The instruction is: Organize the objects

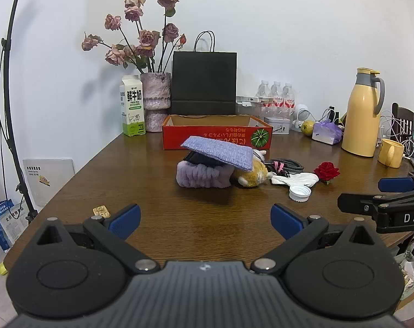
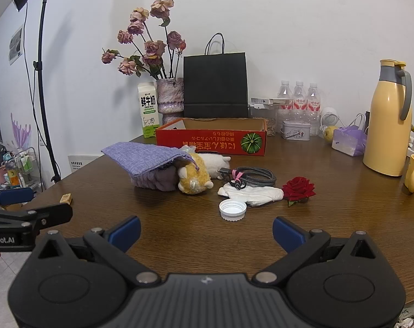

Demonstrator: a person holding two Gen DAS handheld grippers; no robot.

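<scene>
A pile lies mid-table before an open red cardboard box (image 1: 217,136) (image 2: 211,140): a purple fabric pouch (image 1: 219,153) (image 2: 144,157) atop a fluffy lilac headband (image 1: 202,176) (image 2: 156,181), a yellow-white plush toy (image 1: 252,176) (image 2: 194,177), a braided cable (image 1: 287,165) (image 2: 254,176), a white glove (image 1: 295,178) (image 2: 252,194), a white bottle cap (image 1: 299,192) (image 2: 232,210) and a red rose (image 1: 326,171) (image 2: 299,187). A small tan block (image 1: 100,210) (image 2: 66,198) lies front left. My left gripper (image 1: 205,220) and right gripper (image 2: 206,232) are open and empty near the front edge.
Along the back stand a milk carton (image 1: 132,106), a vase of dried roses (image 1: 155,101), a black paper bag (image 1: 204,82), water bottles (image 1: 276,95), a tin (image 2: 295,131), a yellow thermos (image 1: 364,114) and a yellow mug (image 1: 390,153). A light stand (image 2: 44,82) is left.
</scene>
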